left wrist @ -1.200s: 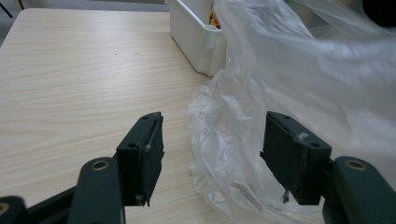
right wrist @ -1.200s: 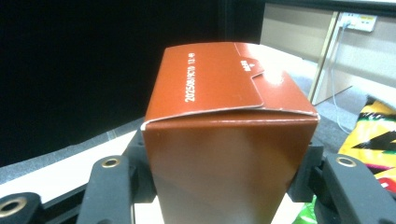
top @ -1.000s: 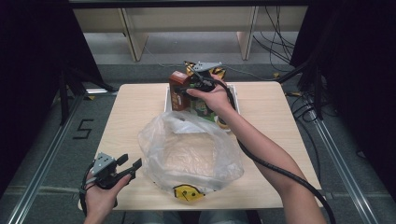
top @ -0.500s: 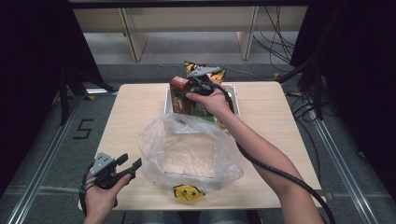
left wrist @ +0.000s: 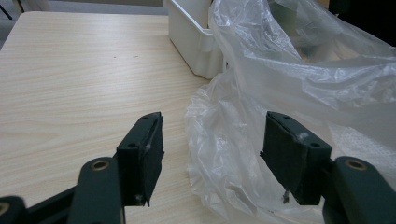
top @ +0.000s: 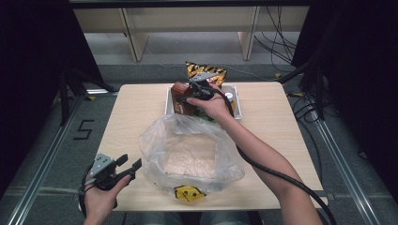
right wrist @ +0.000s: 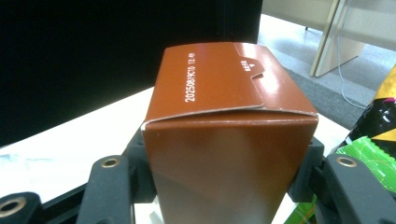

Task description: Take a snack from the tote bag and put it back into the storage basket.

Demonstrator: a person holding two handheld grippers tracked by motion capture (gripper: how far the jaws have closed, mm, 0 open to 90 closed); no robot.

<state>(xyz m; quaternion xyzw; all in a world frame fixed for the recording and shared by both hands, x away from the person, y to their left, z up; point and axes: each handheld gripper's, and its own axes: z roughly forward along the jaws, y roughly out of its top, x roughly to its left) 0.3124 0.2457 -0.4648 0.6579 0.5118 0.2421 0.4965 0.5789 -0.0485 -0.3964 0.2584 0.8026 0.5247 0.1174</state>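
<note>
STEP: right gripper [top: 199,89] is clamping the box [right wrist: 229,135] over the bin [top: 237,110] at the table's far edge | LEFT: left gripper [top: 123,168] is waiting near the front-left corner, jaws apart beside the bag [top: 187,154] | ADVICE: lift straight; the bag mouth is probably facing upward, so lower the box centrally.

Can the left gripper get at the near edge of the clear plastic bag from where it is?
Probably yes. The left gripper is open, and the crumpled edge of the clear plastic bag lies between its jaws on the wooden table, nothing in between.
</note>
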